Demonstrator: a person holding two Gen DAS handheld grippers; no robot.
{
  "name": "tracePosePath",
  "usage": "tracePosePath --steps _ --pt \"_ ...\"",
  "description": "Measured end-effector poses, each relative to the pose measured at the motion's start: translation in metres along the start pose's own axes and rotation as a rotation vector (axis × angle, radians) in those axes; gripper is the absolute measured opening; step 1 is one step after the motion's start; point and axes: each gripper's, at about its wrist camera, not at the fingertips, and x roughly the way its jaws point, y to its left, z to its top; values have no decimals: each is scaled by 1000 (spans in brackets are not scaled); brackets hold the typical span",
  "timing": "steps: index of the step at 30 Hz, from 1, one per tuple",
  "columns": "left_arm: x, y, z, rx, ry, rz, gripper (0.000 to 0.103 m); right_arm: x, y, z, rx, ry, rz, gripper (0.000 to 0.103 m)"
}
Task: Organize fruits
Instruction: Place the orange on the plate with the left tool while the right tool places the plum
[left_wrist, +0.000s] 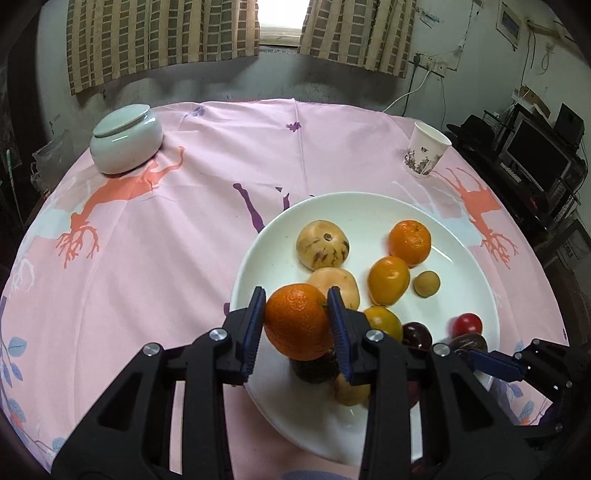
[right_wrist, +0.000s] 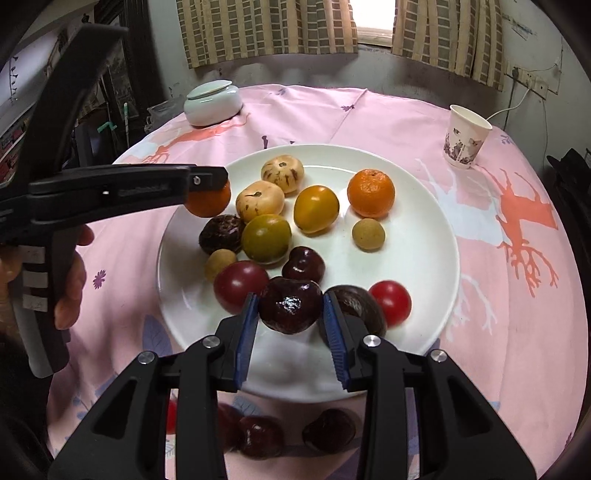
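Note:
A white plate (left_wrist: 369, 210) holds several fruits: two pale speckled ones, an orange tangerine (left_wrist: 410, 242), yellow and green-yellow fruits, small tan ones, and red and dark ones. My left gripper (left_wrist: 297, 299) is shut on a second tangerine (left_wrist: 295, 325), held above the plate's left edge. In the right wrist view my right gripper (right_wrist: 290, 299) is shut on a dark maroon fruit (right_wrist: 290, 310), held over the plate's (right_wrist: 424, 229) near side. The left gripper (right_wrist: 218, 177), in a hand, shows there with its tangerine (right_wrist: 208, 203). The right gripper's blue finger (left_wrist: 480, 363) shows at the lower right of the left wrist view.
A pale lidded ceramic jar (left_wrist: 125, 138) stands at the far left of the pink printed tablecloth (left_wrist: 184, 229). At the far right is a paper cup (left_wrist: 426, 149). Some dark red fruits (right_wrist: 258, 437) lie on the cloth in front of the plate, under my right gripper.

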Motion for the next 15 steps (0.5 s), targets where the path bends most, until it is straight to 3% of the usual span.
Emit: tracePosePath --steps 5,7,8,11,13,15 --pt "4 7 0 -36 -11 -8 37 0 -1 2 -6 -29 -17 37" --pt "-3 9 1 -41 -31 -4 57 -2 1 1 -14 -36 -21 41" --pt "-10 8 1 -36 -49 2 61 -7 3 1 -22 -53 -26 59" --pt "-30 3 1 -22 -94 8 69 -23 12 0 -70 -151 -99 87" --pt "-43 -1 -2 -9 -114 20 75 -33 17 -1 -96 -210 -149 95" --pt "-56 -6 -6 5 -129 24 77 -43 16 -4 -94 -235 -143 95"
